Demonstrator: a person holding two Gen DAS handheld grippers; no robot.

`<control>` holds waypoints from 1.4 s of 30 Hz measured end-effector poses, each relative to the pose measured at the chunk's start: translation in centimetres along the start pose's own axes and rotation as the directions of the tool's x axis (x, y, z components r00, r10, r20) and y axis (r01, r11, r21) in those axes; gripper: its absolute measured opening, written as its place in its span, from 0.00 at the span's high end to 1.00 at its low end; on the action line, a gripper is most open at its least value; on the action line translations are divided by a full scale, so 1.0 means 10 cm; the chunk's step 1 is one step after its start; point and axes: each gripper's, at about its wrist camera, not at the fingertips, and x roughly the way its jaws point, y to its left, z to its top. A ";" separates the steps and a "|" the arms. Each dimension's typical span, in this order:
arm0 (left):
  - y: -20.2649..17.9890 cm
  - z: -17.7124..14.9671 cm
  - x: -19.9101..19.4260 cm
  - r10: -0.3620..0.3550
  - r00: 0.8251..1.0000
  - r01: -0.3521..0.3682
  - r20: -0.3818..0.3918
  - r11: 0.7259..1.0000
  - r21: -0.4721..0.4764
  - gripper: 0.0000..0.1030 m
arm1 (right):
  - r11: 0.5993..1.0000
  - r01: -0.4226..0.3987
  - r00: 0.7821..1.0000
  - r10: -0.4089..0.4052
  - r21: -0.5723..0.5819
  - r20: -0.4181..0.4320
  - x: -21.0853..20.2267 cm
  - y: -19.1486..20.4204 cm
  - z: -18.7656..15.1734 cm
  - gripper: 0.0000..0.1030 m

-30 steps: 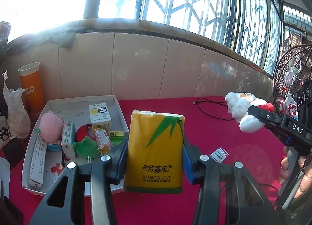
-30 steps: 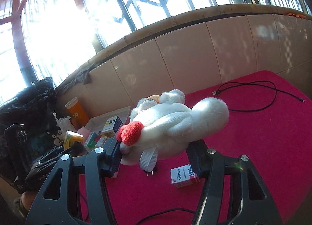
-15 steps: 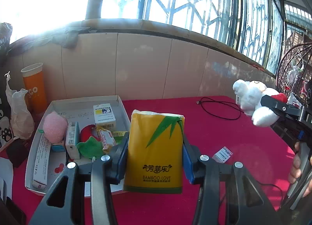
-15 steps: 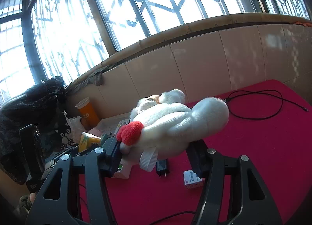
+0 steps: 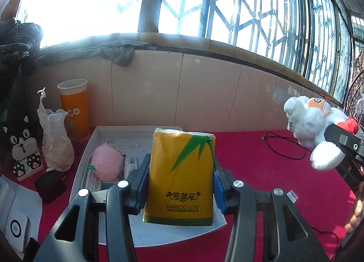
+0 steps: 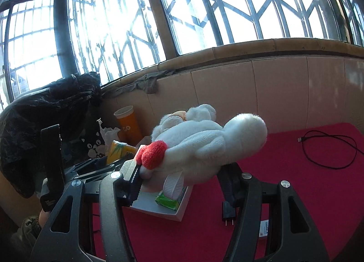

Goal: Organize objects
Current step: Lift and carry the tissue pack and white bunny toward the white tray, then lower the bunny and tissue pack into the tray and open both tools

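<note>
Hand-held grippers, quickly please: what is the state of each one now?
Left hand-held gripper: closed on the yellow tissue pack.
Right hand-held gripper: closed on the white plush toy.

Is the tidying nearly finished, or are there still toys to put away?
Partly done: the white tray already holds a pink puff and small boxes. In hand: the left claw grips a yellow tissue pack, the right claw a white plush toy. Left: a black cable and plug on the red cloth.
</note>
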 end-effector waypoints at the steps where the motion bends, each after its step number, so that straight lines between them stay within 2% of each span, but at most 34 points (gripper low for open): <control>1: 0.05 0.02 0.00 0.009 1.000 -0.009 0.001 1.000 -0.003 0.54 | 1.000 -0.003 1.000 0.003 -0.007 -0.007 0.05 0.04 0.00 0.44; 12: 0.76 0.42 0.14 0.117 0.993 -0.116 0.004 0.989 -0.086 0.54 | 0.998 -0.029 0.997 0.025 -0.061 -0.067 0.48 0.33 0.11 0.44; 20: 0.77 0.60 0.48 0.152 0.987 -0.154 -0.045 0.987 -0.037 0.54 | 0.994 -0.034 0.992 0.021 -0.107 -0.121 0.98 0.58 0.22 0.44; 24: 0.88 0.62 0.79 0.171 0.979 -0.177 -0.109 0.983 -0.047 0.54 | 0.993 -0.026 0.984 0.006 -0.113 -0.176 1.30 0.68 0.16 0.44; 27: 0.94 0.59 1.03 0.201 0.967 -0.207 -0.156 0.978 -0.019 0.54 | 0.994 -0.024 0.977 0.001 -0.106 -0.213 1.47 0.73 0.05 0.44; 36: 1.03 0.49 1.29 0.255 0.948 -0.259 -0.192 0.966 0.002 0.53 | 0.993 0.020 0.961 -0.052 -0.115 -0.273 1.86 0.80 -0.19 0.44; 42: 1.09 0.45 1.35 0.270 0.941 -0.273 -0.202 0.962 0.013 0.53 | 0.990 0.039 0.952 -0.078 -0.137 -0.296 2.09 0.82 -0.25 0.44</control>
